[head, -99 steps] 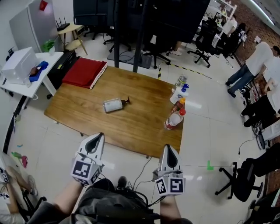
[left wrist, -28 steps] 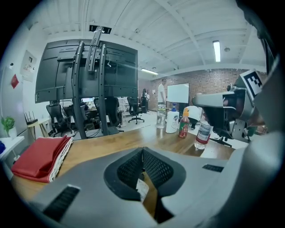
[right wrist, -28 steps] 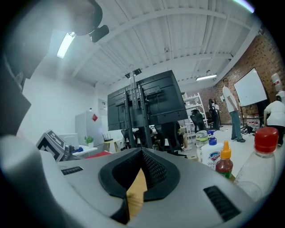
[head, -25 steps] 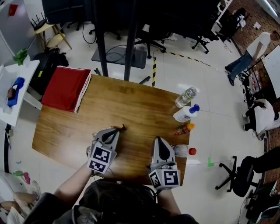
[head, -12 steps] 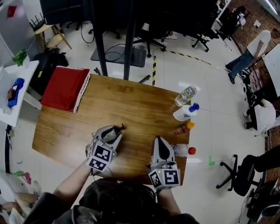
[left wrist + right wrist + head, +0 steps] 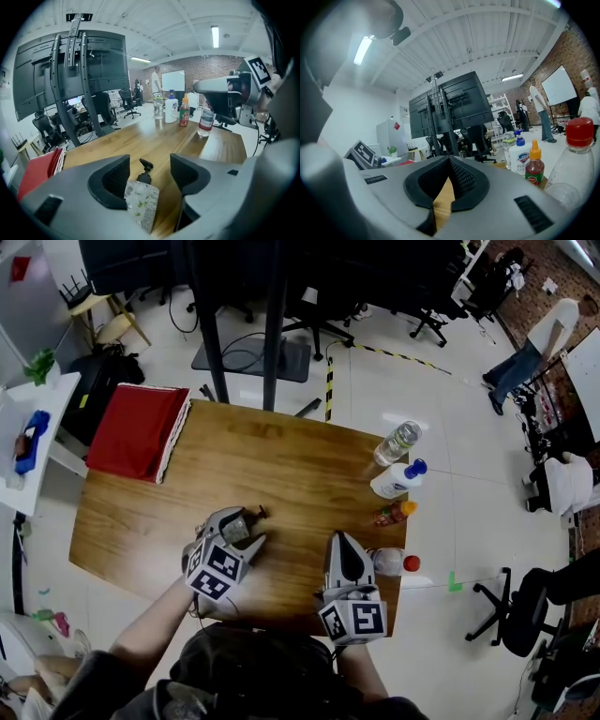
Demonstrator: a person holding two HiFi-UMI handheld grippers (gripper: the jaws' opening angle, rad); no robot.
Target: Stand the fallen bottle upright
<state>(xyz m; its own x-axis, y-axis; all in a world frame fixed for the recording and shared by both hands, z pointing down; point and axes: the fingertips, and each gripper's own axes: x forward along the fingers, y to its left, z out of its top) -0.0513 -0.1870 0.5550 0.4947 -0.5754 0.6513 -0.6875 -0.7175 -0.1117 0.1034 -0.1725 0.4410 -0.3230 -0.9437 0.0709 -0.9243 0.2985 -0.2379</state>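
Left gripper (image 6: 149, 169) jaws just opened wide; bottle (image 6: 142, 207) between.

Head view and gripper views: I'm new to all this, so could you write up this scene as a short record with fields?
Surface: wooden table
Task item: pump bottle, lying on its side
Left gripper: jaws have just been opening, stand apart around the bottle, not clamping it
Right gripper: shut, empty
Also on table: four upright bottles, red cloth
Status: bottle not yet upright
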